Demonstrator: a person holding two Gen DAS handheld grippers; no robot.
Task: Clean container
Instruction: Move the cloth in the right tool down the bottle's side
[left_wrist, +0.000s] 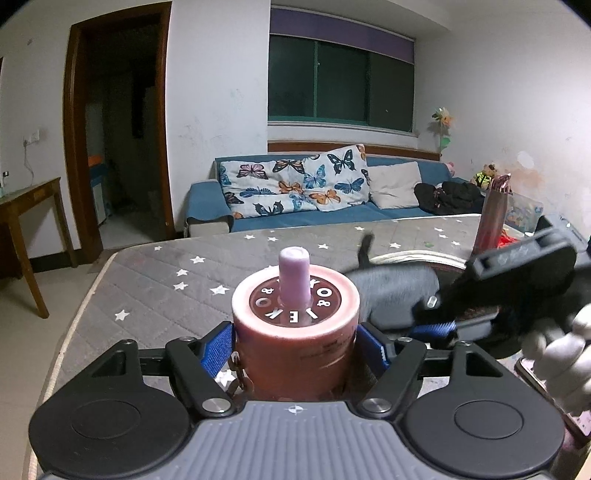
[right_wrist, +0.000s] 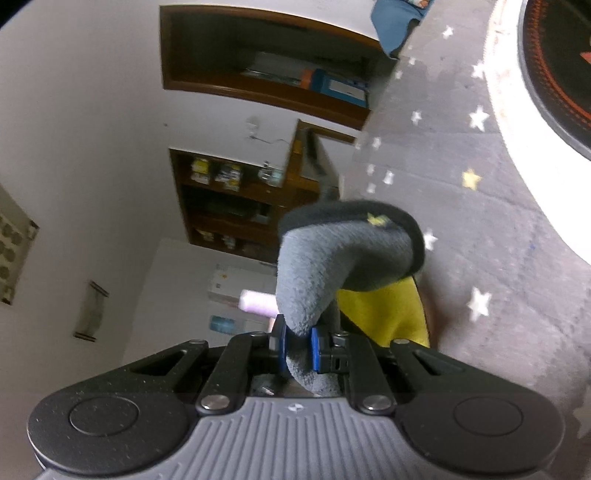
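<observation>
The left gripper (left_wrist: 295, 347) fills the near edge of its view: a ribbed grey body, matte black linkage arms and blue-padded fingers (left_wrist: 218, 349). Those fingers pinch the container (left_wrist: 295, 343), a squat pink cylinder with a smooth, slightly glossy wall. Its flat top carries a dark maroon disc with white letters round the rim, and a pale lilac spout (left_wrist: 294, 277), rounded at the tip, stands upright from the middle.

The right gripper (right_wrist: 297, 350) is of the same build, and its blue pads are pressed together on a grey cloth (right_wrist: 314, 266). The cloth is soft and fuzzy, like fleece, folded over itself with a darker rim and a yellow layer (right_wrist: 384, 314) beneath. In the left view the same cloth (left_wrist: 399, 291) hangs blurred just right of the container, and a white-gloved hand (left_wrist: 561, 354) holds the right tool.

Everything sits over a mattress (left_wrist: 155, 280), grey and quilted, dotted with white stars and edged in pale piping. A round white-rimmed object with a dark centre (right_wrist: 517, 155) lies on it further right.

Beyond the mattress stands a blue sofa (left_wrist: 207, 206) with butterfly-print cushions (left_wrist: 295, 184) and a plain beige one. White scuffed walls, a dark green-framed window (left_wrist: 340, 85), a brown-framed doorway (left_wrist: 118, 129) and a wooden side table (left_wrist: 29, 206) at far left close the room.
</observation>
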